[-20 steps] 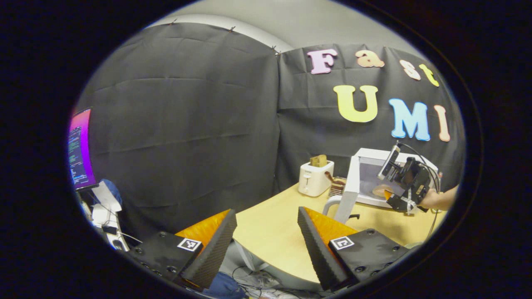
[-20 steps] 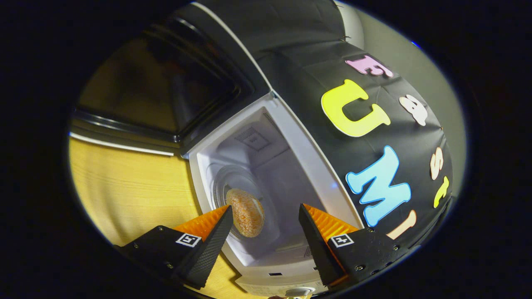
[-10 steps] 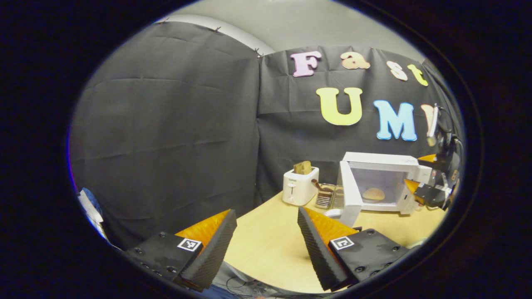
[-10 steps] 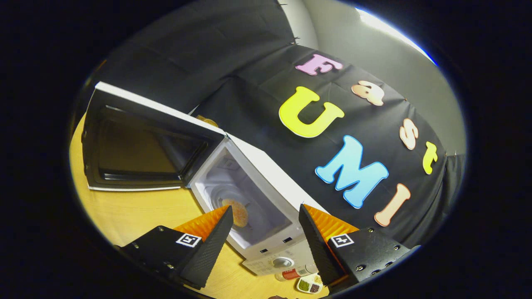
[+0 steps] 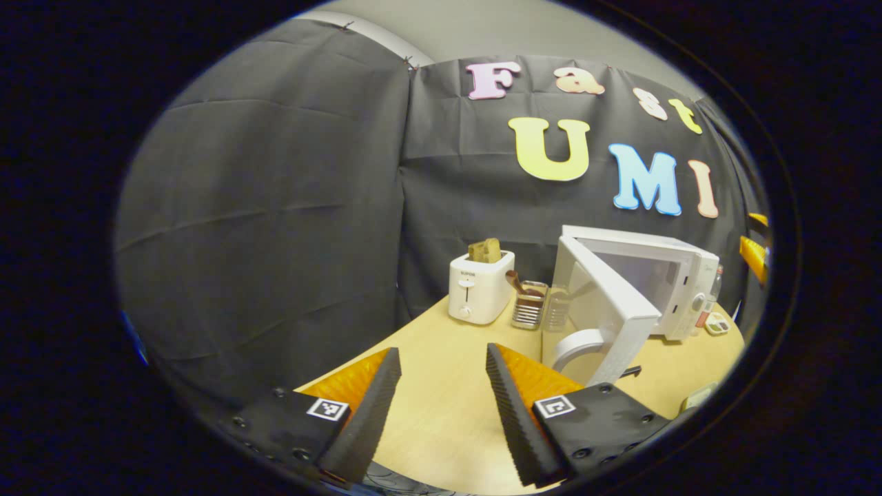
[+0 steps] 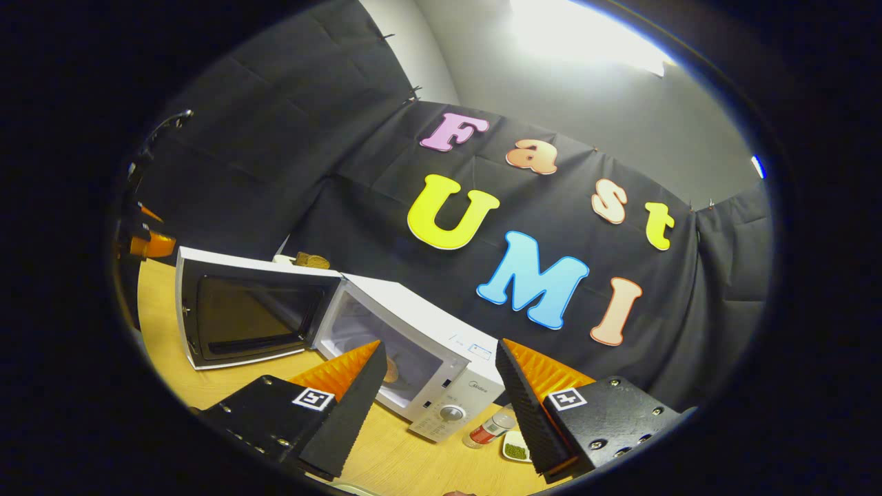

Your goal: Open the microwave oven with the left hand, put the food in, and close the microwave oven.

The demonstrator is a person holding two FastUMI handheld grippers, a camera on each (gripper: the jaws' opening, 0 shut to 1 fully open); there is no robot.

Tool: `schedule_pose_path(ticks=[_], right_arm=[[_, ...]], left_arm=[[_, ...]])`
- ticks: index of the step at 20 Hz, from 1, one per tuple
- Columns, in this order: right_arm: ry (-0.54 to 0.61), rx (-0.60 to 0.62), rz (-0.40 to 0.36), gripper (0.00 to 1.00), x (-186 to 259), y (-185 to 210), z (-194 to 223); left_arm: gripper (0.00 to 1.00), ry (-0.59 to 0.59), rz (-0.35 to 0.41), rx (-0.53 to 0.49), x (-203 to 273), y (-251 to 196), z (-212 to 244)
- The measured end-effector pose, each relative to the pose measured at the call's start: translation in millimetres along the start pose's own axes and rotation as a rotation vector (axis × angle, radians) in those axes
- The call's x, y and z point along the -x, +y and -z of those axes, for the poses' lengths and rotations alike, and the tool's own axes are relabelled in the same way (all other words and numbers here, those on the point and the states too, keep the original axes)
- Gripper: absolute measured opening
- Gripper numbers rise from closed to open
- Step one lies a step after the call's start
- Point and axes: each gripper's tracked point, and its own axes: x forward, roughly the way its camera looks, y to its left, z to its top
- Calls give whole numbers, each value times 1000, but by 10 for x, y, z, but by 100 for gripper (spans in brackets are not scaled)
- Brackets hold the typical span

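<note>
The white box-shaped microwave oven (image 5: 661, 275) stands at the far right of the pale wooden table (image 5: 448, 413), its door (image 5: 606, 310) swung open toward the near side. In the left gripper view, the left gripper (image 5: 441, 406) hangs over the near table edge with its fingers spread apart and nothing between them; the open door and its curved white handle (image 5: 575, 344) lie just right of and beyond the right finger. In the right gripper view, the right gripper (image 6: 441, 406) also has its fingers wide apart and empty, well short of the oven (image 6: 413, 351). The round, golden-brown piece of food (image 6: 391, 370) lies inside the oven cavity, peeking out beside the left finger. A white toaster (image 5: 480, 286) with bread stands left of the oven.
</note>
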Motion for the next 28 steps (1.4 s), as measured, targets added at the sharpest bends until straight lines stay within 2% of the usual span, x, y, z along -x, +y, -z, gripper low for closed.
schedule_pose_path(ticks=[1,3,4,6,7,8,9,12,15,18,28], right_arm=[[2,-4,23,97,25,-93,-26],[7,2,72,96,102,-276,-59],[11,-2,88,97,125,-338,-67],[25,-18,110,97,174,-419,-22],[37,-28,118,97,206,-449,12],[50,-37,120,97,219,-484,39],[60,-45,121,97,234,-500,73],[76,-56,119,97,266,-566,132],[80,-61,125,97,307,-678,177],[91,-73,129,97,303,-776,249],[102,-69,152,97,328,-1153,418]], left_arm=[[77,12,10,-3,-60,-40,54],[53,56,60,4,-145,-206,202],[31,77,88,9,-197,-295,258],[16,104,136,4,-216,-461,341],[14,107,118,-21,-243,-477,371],[10,103,95,-64,-54,-464,337],[6,96,117,-78,-224,-597,336],[7,89,136,-106,-168,-765,314],[7,106,159,-57,-127,-949,352],[7,112,177,-52,-87,-1191,335],[8,70,318,-137,-91,-2156,44]])
